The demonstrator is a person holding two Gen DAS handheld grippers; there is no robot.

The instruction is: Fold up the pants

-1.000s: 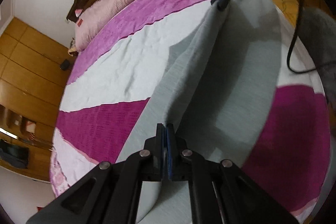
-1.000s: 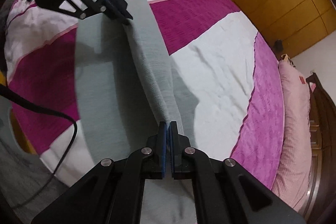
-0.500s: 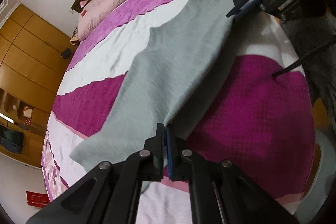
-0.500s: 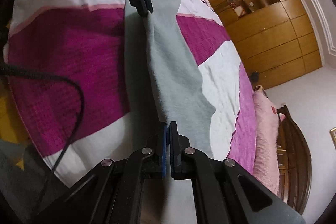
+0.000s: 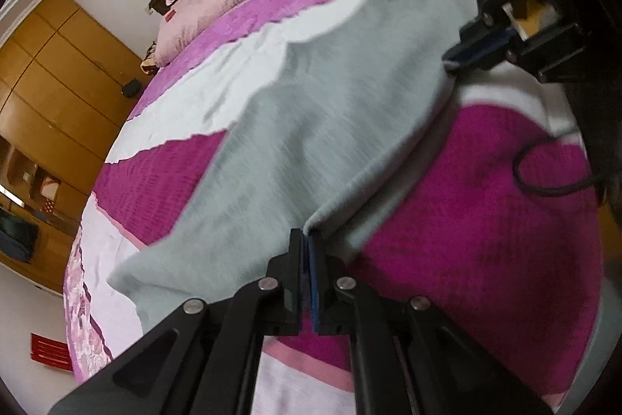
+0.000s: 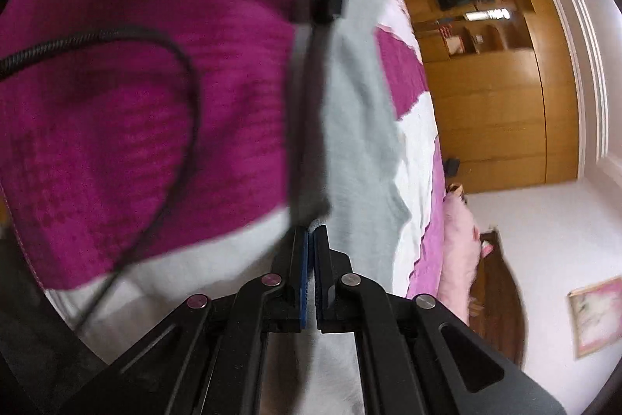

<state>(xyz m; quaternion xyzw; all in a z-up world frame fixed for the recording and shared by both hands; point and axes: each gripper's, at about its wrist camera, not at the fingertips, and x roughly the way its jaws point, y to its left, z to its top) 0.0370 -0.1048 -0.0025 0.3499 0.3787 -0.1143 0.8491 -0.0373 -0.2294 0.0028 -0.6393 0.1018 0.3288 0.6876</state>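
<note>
Bed (image 5: 486, 189), magenta-and-white cover. Left tongs (image 5: 305, 240) and right tongs (image 6: 311, 232) each clamp the grey pants (image 5: 330, 111), edge stretched toward 1 o'clock. Step: laying flat. Next, judged: lower, release, regrip for fold.

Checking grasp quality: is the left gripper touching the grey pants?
Touching. In the left wrist view the left gripper is shut on an edge of the grey pants, fabric pinched at its tips.
</note>
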